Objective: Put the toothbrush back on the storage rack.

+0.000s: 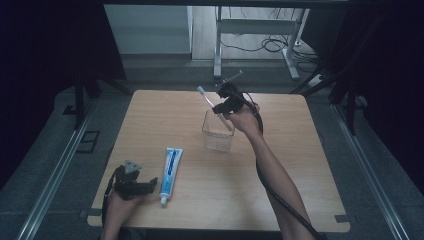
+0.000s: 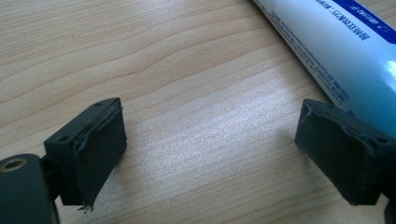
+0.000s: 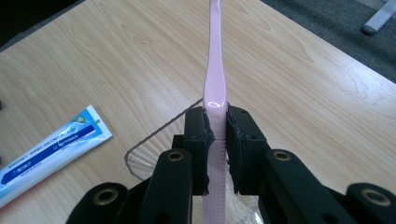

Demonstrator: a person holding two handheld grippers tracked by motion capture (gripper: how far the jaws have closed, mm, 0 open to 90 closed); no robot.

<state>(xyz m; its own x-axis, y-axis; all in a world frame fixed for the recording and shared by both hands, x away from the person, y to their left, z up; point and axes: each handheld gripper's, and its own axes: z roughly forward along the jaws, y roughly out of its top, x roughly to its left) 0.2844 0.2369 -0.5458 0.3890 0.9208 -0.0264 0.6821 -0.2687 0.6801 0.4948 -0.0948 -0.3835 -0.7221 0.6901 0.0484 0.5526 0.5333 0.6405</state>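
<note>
toothbrush (image 3: 215,88) clamped between right gripper (image 3: 216,135) pads

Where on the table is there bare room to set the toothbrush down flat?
Bare wood lies left of the clear cup toward the table far-left corner, and right of the person's forearm. It is crowded near the toothpaste tube by the left hand-held gripper; the right hand-held gripper grips the toothbrush.
</note>
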